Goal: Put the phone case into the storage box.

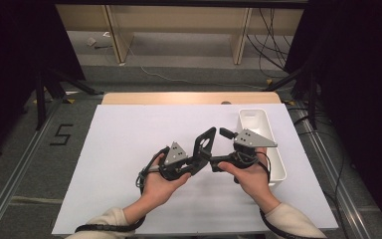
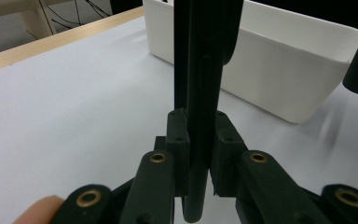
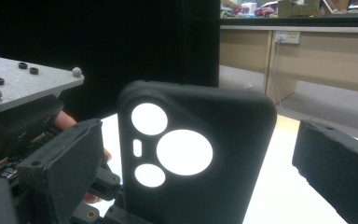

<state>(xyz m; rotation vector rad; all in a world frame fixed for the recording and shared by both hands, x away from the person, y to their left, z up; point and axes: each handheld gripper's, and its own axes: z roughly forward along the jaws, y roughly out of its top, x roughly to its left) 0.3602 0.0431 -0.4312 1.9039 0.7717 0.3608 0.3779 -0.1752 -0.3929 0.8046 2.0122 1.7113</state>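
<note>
**Spotter:** Black jaws at the bottom of your left gripper view are clamped on the phone case [image 2: 200, 93], which stands upright between them, edge-on to that camera. From the high view your left gripper [image 1: 198, 158] sits near table centre, the case [image 1: 205, 143] rising from it toward one o'clock.

**Operator:** And my right?

**Spotter:** Your right gripper [image 1: 215, 164] stands apart, one jaw on either side of the case in its own view, pads not pressing. Camera cut-outs face that lens [image 3: 185, 152].

**Operator:** What could go wrong?

**Spotter:** My judgement: the case looks soft and thin, and you hold it low on one edge. Close your right jaws off-centre and it may bend or twist out of the left grip. Let go with the left before the right has bitten and it drops onto the white sheet [image 1: 129, 149]. The white bin [image 1: 263, 124] sits at three o'clock of your right hand; a wide swing could knock its rim.

**Operator:** Count?

**Spotter:** One case, with four cut-outs. One bin; I cannot tell its contents. Two grippers, two hands, one sheet over a wooden table [image 1: 189, 97].
</note>
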